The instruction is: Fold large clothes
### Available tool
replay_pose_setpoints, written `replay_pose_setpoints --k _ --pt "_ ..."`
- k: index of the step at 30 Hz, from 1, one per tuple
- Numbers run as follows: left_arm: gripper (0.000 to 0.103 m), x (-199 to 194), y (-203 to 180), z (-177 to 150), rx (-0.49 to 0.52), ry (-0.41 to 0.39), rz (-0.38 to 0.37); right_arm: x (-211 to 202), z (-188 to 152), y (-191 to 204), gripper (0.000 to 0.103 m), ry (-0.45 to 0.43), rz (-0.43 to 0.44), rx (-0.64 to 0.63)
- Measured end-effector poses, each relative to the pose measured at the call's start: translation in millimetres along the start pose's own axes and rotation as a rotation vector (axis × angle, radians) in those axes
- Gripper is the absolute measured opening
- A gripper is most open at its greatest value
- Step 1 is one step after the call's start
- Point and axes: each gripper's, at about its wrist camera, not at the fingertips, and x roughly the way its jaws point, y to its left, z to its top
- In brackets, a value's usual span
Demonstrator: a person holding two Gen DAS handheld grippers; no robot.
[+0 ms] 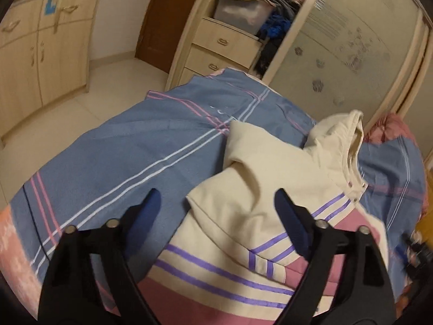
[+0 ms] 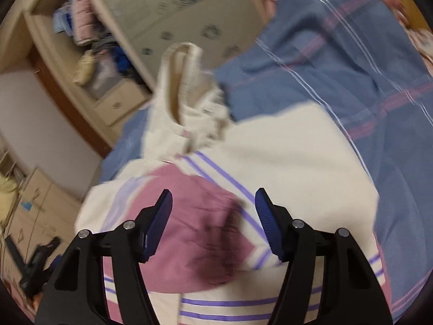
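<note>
No text, label, brand, number or sign can be read in either view. The pale wooden cabinet [image 1: 46, 51] carries a small blue sticker [image 1: 50, 6] on its upper door, but it shows no legible writing. The blue sheet with pink and white stripes [image 1: 130, 146] has a faint whitish mark [image 1: 219, 108] near its far end, too blurred to tell whether it is lettering.

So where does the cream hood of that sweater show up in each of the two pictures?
Left wrist view: the hood stands right of centre, past the folded cream body.
Right wrist view: the hood is upper middle, slightly left, blurred.
Shared landmark: the frosted wardrobe door with flower marks, behind the hood in both.
</note>
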Motion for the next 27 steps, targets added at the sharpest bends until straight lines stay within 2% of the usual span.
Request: replay_pose_setpoints --k 1,2,3,5,7,10,12,13,16,18,19,22,23,25,27 --pt "0.061 7.9 -6.0 -2.3 0.025 0.012 -0.007 3.8 5.1 19.7 0.065 0.023 0.055 -0.057" --pt "0.041 14.7 -10.0 -3.7 0.042 0.027 -0.023 8.7 8.7 37.9 0.063 0.043 0.106 -0.101" --pt "0.031 27.9 -16.4 -5.8 0.067 0.056 -0.04 14.9 11.5 55.4 0.062 0.066 0.141 -0.138" --pt "0.023 46.0 -20.3 -12.0 0.12 0.081 -0.018 38.4 14.9 97.4 0.058 0.141 0.186 -0.225" --pt "0.02 55.2 -18.7 -19.6 0.128 0.103 -0.01 66.1 11.2 139.0 0.058 0.23 0.238 -0.328" --pt "0.02 60.6 -0.1 -30.4 0.062 0.116 -0.078 117.9 0.4 189.0 0.058 0.353 0.247 -0.42" --pt "0.02 62.5 14.5 -39.4 0.001 0.107 -0.123 158.0 -8.9 215.2 0.054 0.451 0.284 -0.436" --pt "0.02 61.3 18.2 -42.2 -0.011 0.097 -0.134 180.4 -16.1 228.1 0.047 0.512 0.298 -0.441" --pt "0.02 61.3 16.1 -46.9 -0.003 0.081 -0.131 232.6 -43.8 261.1 0.041 0.63 0.287 -0.492" --pt "0.02 61.4 16.6 -48.5 -0.005 0.076 -0.132 258.9 -57.0 276.9 0.039 0.581 0.15 -0.573" --pt "0.02 61.3 18.4 -49.2 -0.013 0.076 -0.14 267.8 -57.4 278.3 0.038 0.557 0.117 -0.584" --pt "0.02 59.9 19.1 -51.0 -0.015 0.071 -0.146 305.9 -41.4 265.0 0.029 0.482 -0.042 -0.534" --pt "0.02 59.7 18.7 -51.5 -0.012 0.069 -0.144 316.7 -32.4 253.2 0.029 0.469 -0.077 -0.474" --pt "0.02 59.4 17.9 -51.8 -0.011 0.069 -0.143 317.1 -20.4 237.6 0.028 0.457 -0.085 -0.372" --pt "0.02 59.3 19.6 -53.0 -0.018 0.067 -0.153 294.6 -16.6 238.1 0.029 0.427 0.027 -0.345"
